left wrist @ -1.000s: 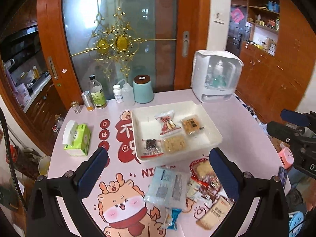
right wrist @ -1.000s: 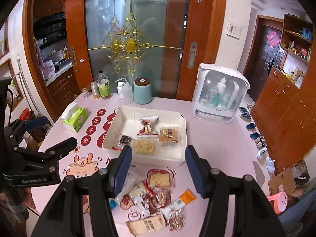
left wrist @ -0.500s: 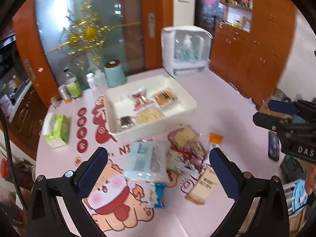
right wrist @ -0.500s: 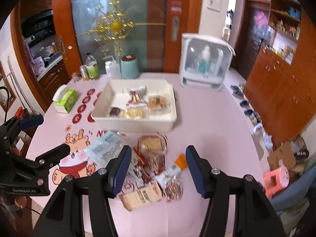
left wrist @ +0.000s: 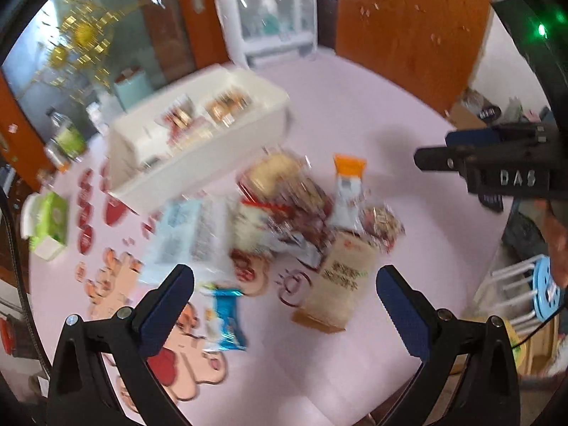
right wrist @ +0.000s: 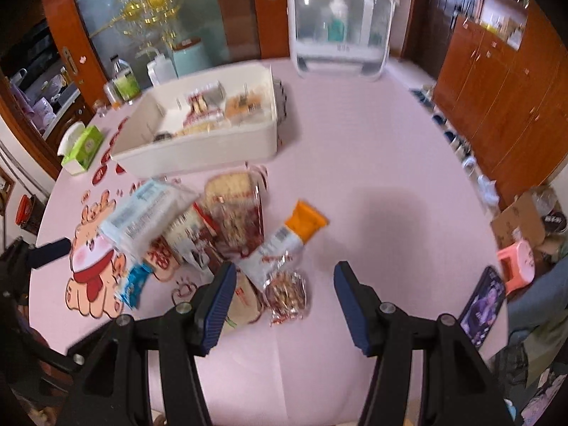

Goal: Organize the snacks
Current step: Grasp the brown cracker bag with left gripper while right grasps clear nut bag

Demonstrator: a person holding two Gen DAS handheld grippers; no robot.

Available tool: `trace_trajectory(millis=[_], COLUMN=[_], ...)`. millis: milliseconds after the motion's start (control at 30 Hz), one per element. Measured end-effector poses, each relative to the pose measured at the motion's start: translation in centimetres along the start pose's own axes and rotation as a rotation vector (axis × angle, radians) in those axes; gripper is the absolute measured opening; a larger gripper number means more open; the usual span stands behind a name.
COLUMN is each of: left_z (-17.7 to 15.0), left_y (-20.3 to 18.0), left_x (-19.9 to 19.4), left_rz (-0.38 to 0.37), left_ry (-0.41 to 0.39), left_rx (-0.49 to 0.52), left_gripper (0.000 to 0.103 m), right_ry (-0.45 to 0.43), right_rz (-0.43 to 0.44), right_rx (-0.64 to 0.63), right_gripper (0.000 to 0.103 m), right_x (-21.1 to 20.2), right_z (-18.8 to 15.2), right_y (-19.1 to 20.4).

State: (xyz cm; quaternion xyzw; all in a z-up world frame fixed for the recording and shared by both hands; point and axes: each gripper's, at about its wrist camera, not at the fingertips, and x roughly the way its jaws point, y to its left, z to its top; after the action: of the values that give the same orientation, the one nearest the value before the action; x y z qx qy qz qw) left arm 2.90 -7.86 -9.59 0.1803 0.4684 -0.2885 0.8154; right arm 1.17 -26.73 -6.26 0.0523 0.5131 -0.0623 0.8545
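Left tongs [left wrist: 284,294] gaping wide, right tongs [right wrist: 284,293] parted, both empty above the pink counter [right wrist: 372,184]. Just ahead, loose snack packets [right wrist: 227,220] heaped. Beyond, white tray [right wrist: 198,152] with several snacks inside.

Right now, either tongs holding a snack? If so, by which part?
Nothing is held. The left tongs and right tongs both stand open and empty above the loose snack packets on the pink table.
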Motion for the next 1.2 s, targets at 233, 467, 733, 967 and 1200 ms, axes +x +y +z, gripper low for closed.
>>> trace_trajectory(millis=[233,467,733,967,1200], left_z=[-1.6,-2.0,-1.8,-2.0,-1.3], left_y=[-2.2,-3.7,-3.1,-3.9,-5.9], left_x=[6.9,11.0,13.6,14.9,15.4], left_rz=[-0.084,-0.117,-0.117,-0.129,-0.087], left_ry=[0.135,0.201,0.254,0.287,0.280], left_rx=[0.015,0.020,-0.025,-0.016,0.060], left_gripper=[0.102,0.102,0.102,0.098,0.076], right_ry=[0.135,0.233,0.282,0.280,0.264], right_rz=[0.026,0.115,0.151,0.175,0.161], right_rx=[-0.017,0.006,-0.025,-0.079,-0.096], right_gripper=[0.058,0.058,0.058,0.044,0.043], right_x=[6.4,11.0,13.7,13.9,13.9], right_z=[-2.1,-2.9,-2.3,-2.3,-2.5], right_y=[-1.6,-2.3,-2.3,-1.6,-1.2])
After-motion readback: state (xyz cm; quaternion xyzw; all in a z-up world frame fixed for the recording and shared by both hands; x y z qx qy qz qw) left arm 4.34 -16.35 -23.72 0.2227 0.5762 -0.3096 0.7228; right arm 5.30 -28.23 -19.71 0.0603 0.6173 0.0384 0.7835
